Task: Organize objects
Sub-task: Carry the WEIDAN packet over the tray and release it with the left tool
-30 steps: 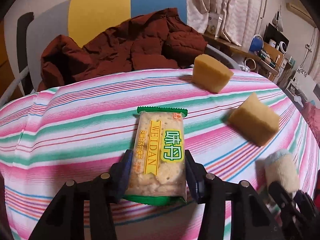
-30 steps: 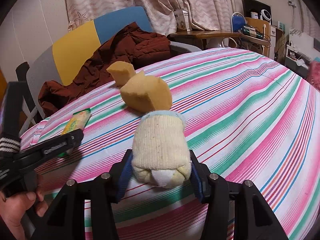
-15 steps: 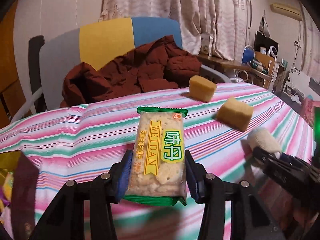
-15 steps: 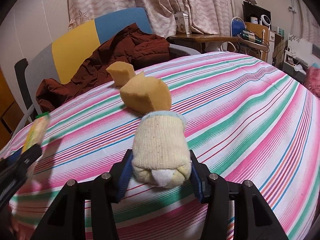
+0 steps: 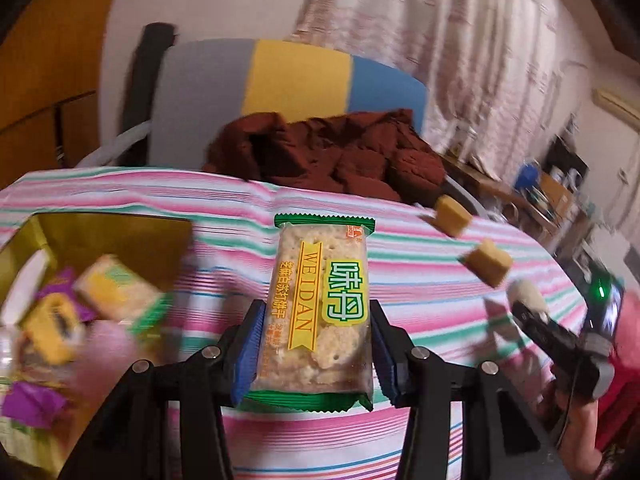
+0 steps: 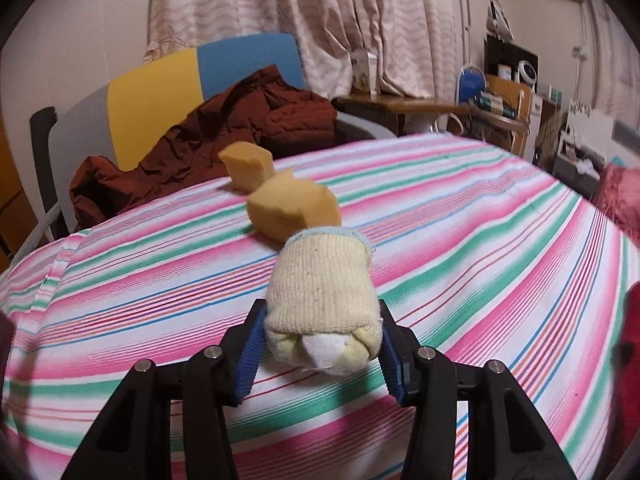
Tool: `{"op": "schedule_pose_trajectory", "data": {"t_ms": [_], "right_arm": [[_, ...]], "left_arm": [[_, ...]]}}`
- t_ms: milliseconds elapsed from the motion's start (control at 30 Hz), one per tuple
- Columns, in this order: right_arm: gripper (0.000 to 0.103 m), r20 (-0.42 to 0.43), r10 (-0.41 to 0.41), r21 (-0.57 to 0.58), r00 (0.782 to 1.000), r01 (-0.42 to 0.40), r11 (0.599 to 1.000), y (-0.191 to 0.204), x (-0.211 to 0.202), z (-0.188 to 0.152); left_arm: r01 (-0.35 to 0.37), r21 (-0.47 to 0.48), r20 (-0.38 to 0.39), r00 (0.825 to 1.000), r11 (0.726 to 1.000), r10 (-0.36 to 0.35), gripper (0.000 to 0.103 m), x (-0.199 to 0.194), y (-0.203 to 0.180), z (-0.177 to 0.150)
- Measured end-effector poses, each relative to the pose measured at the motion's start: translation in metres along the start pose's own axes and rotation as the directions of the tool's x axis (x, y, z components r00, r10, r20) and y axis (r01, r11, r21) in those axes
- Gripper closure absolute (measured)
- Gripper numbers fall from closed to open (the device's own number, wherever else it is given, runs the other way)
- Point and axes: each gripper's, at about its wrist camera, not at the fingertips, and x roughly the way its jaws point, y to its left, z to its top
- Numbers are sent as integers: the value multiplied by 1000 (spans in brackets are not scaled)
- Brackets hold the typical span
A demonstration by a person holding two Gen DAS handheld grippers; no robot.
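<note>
My left gripper (image 5: 318, 344) is shut on a green-edged cracker packet (image 5: 320, 312) and holds it above the striped tablecloth (image 5: 400, 280). A gold box (image 5: 120, 236) with several snack packets (image 5: 112, 292) lies at the left. My right gripper (image 6: 320, 340) is shut on a rolled cream sock (image 6: 322, 292) above the cloth; it also shows at the right of the left wrist view (image 5: 528, 300). Two yellow sponge blocks (image 6: 292, 208) (image 6: 246, 164) lie on the cloth beyond the sock, and show in the left wrist view (image 5: 486, 260) (image 5: 452, 210).
A chair (image 5: 280, 80) with a dark red jacket (image 5: 332, 156) stands behind the table. A desk (image 6: 420, 104) with clutter and curtains (image 6: 360, 20) are at the back right. The striped cloth (image 6: 480, 220) slopes off at the table edges.
My left gripper has swung left and back with the cracker packet, so the gold snack box has come into view. My right gripper still holds the sock and has shifted only slightly.
</note>
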Motion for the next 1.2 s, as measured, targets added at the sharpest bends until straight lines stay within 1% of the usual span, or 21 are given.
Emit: {"op": "schedule_pose_trajectory", "data": {"t_ms": [100, 200, 300, 367, 433, 500, 533, 600, 667, 733, 767, 800, 833, 867, 933, 967, 1000, 1033, 1067, 1133, 1200], "right_arm": [[51, 10, 14, -35, 1000, -14, 999, 8, -10, -5], [51, 11, 33, -55, 999, -32, 998, 14, -19, -10], [51, 13, 45, -82, 999, -44, 996, 21, -28, -17], [51, 19, 52, -101, 998, -50, 994, 25, -34, -20], [51, 21, 63, -119, 998, -60, 991, 30, -40, -22], [51, 18, 75, -132, 997, -72, 989, 36, -47, -24], [51, 16, 85, -135, 996, -82, 987, 39, -52, -25], [51, 6, 118, -134, 993, -116, 984, 47, -61, -29], [51, -3, 150, -136, 989, -149, 979, 56, -68, -34], [51, -10, 189, -147, 982, -189, 971, 67, -79, -38], [51, -11, 206, -152, 978, -205, 967, 73, -84, -40], [51, -11, 230, -156, 973, -229, 961, 80, -90, -42], [51, -13, 247, -160, 969, -246, 956, 86, -94, -43], [51, -15, 265, -165, 964, -264, 950, 92, -98, -43], [51, -14, 301, -184, 953, -299, 936, 106, -108, -44], [51, -15, 314, -195, 949, -311, 930, 112, -112, -45], [51, -16, 331, -205, 944, -327, 923, 119, -115, -45], [51, -19, 349, -216, 937, -345, 914, 127, -119, -46], [51, -23, 364, -222, 931, -359, 906, 133, -123, -46], [51, -37, 399, -235, 916, -396, 888, 147, -130, -47], [51, -49, 432, -243, 901, -430, 869, 161, -136, -48]], "left_arm": [[-26, -54, -1, 1000, 998, 26, 54, -10, 34, 9], [-32, -126, -41, 999, 992, 27, 54, -13, 71, 17], [-50, -218, -80, 996, 975, 33, 54, -13, 114, 25], [-70, -253, -93, 995, 965, 48, 54, -13, 134, 28], [-94, -277, -123, 990, 956, 62, 54, -10, 156, 33], [-113, -323, -139, 988, 940, 71, 54, -7, 177, 36], [-118, -343, -165, 984, 932, 64, 54, -2, 189, 38], [-146, -369, -200, 977, 918, 75, 54, 7, 207, 39], [-172, -361, -244, 966, 916, 85, 54, 19, 220, 40], [-223, -353, -267, 955, 909, 130, 53, 25, 233, 41], [-250, -347, -283, 947, 904, 153, 53, 28, 239, 41], [-287, -343, -308, 934, 894, 181, 53, 32, 245, 40], [-324, -350, -337, 919, 879, 204, 51, 34, 253, 37], [-329, -368, -351, 915, 870, 198, 51, 35, 260, 35], [-283, -431, -324, 935, 856, 146, 50, 28, 268, 31], [-275, -449, -316, 939, 850, 137, 48, 24, 269, 31], [-277, -462, -317, 939, 842, 135, 47, 20, 269, 31], [-279, -473, -302, 942, 836, 144, 45, 12, 267, 31], [-275, -481, -273, 949, 833, 156, 44, 3, 265, 31], [-270, -490, -187, 961, 829, 203, 44, -22, 257, 29], [-274, -479, -137, 962, 834, 238, 43, -40, 251, 27]]}}
